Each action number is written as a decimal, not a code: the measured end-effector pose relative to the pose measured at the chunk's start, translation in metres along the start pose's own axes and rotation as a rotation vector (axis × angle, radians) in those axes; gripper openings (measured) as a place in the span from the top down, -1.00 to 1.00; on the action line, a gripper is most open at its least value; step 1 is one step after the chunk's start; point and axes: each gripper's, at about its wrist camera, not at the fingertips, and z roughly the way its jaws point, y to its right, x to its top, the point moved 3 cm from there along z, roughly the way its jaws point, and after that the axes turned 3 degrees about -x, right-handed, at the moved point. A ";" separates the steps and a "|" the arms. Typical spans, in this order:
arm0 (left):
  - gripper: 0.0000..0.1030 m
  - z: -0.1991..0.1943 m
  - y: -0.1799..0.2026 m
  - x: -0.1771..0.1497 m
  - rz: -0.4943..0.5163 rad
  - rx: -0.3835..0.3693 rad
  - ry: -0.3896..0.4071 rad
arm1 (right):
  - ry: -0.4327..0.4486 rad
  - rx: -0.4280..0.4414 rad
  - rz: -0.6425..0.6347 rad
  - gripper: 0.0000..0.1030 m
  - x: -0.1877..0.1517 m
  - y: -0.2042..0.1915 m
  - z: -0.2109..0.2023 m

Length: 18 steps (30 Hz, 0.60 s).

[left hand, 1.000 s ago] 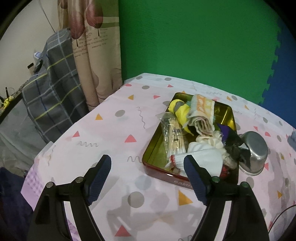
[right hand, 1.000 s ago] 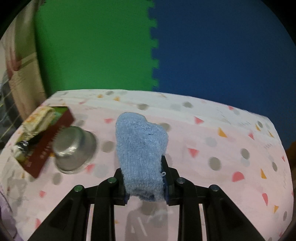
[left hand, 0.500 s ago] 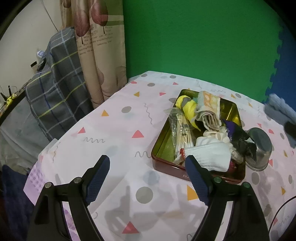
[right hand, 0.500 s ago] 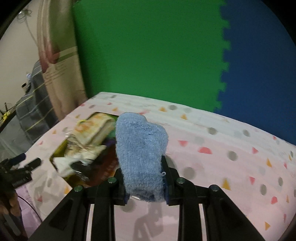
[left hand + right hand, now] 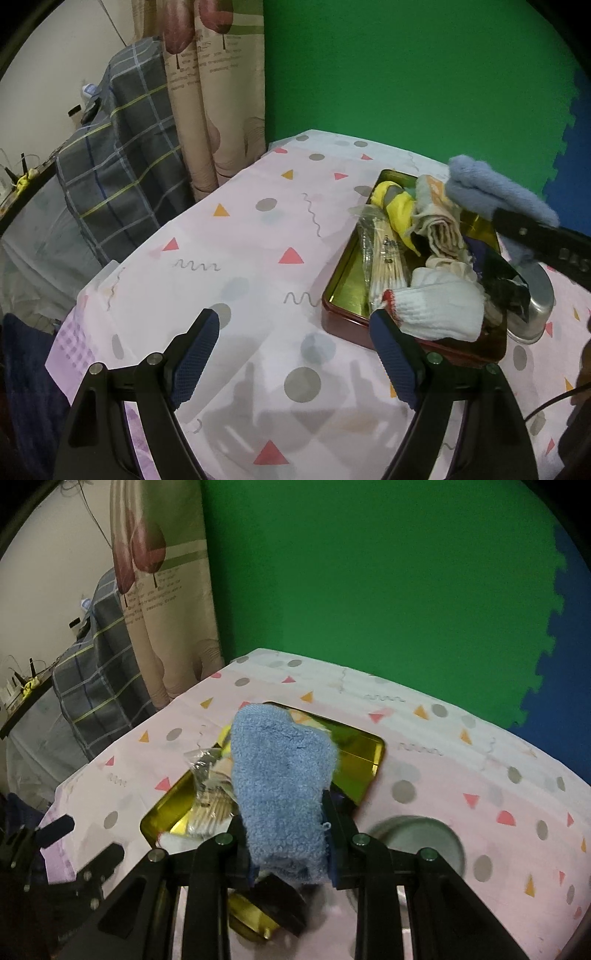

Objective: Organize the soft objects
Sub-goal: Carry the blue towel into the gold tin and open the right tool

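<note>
A gold tin tray point(image 5: 341, 291) with a red rim sits on the patterned tablecloth. It holds a white glove point(image 5: 436, 310), a yellow cloth point(image 5: 397, 214), a folded beige towel point(image 5: 439, 225) and a bag of sticks point(image 5: 384, 254). My right gripper point(image 5: 290, 834) is shut on a blue fluffy sock point(image 5: 280, 771) and holds it above the tray point(image 5: 364, 755); the sock also shows in the left wrist view point(image 5: 495, 195). My left gripper point(image 5: 295, 354) is open and empty, in front of the tray's near left corner.
A steel cup point(image 5: 532, 306) stands right of the tray, also in the right wrist view point(image 5: 417, 840). A plaid cloth point(image 5: 118, 166) and a curtain point(image 5: 218, 92) lie beyond the table's left edge. Green and blue foam mats form the back wall.
My right gripper has carried the blue sock leftward from the bare tablecloth to above the tray. My left gripper has drawn back slightly and stays open.
</note>
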 end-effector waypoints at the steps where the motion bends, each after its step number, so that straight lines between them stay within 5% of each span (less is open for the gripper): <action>1: -0.57 0.000 -0.001 0.000 -0.003 -0.001 -0.002 | -0.005 0.001 -0.003 0.48 0.001 -0.003 0.004; 18: -0.57 0.002 -0.006 0.000 -0.028 -0.007 -0.015 | -0.076 -0.011 -0.035 0.37 -0.008 -0.026 0.035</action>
